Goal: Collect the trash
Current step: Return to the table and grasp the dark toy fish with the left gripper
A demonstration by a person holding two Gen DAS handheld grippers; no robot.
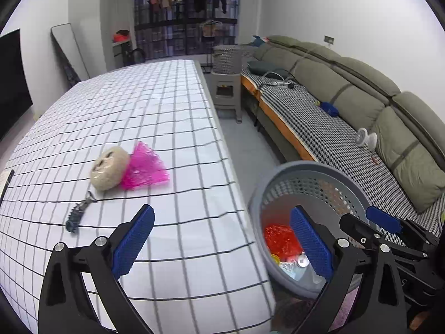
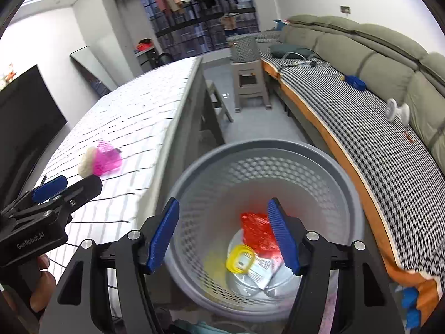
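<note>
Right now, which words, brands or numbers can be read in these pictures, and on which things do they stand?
"GenRobot.AI": on the black body of the left gripper, seen from the right wrist.
Print on the white packet in the basket: too small and blurred to read.
Nothing else is readable.

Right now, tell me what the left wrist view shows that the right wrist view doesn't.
Only the left wrist view shows the dark brush on the table. Only the right shows the yellow ring in the bin. Both show the pink net, beige ball, red wrapper and both open, empty hand-held grippers.
</note>
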